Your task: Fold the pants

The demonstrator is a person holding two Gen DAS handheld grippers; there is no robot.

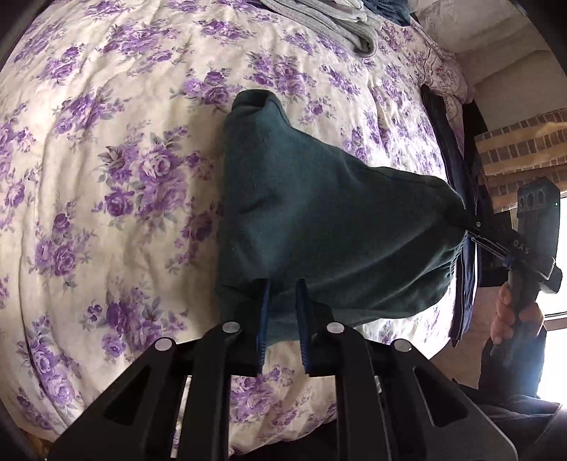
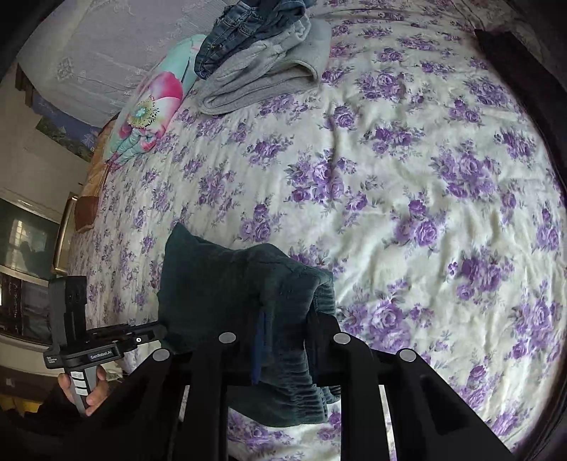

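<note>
Dark green fleece pants [image 1: 312,220] hang folded between my two grippers above the bed. My left gripper [image 1: 283,301] is shut on one edge of the pants, blue pads pinching the cloth. My right gripper [image 2: 283,340] is shut on the ribbed waistband end [image 2: 301,372], which drapes over its fingers. In the left wrist view the right gripper [image 1: 471,230] holds the far corner at the right. In the right wrist view the left gripper [image 2: 156,333] holds the other side of the pants [image 2: 226,283].
A bedspread with purple roses [image 2: 407,177] lies below. A stack of folded grey and denim clothes [image 2: 265,64] sits at the far end, also in the left wrist view [image 1: 340,25]. A flowered pillow [image 2: 152,106] lies beside it. Dark garments [image 1: 450,149] hang at the bed's right edge.
</note>
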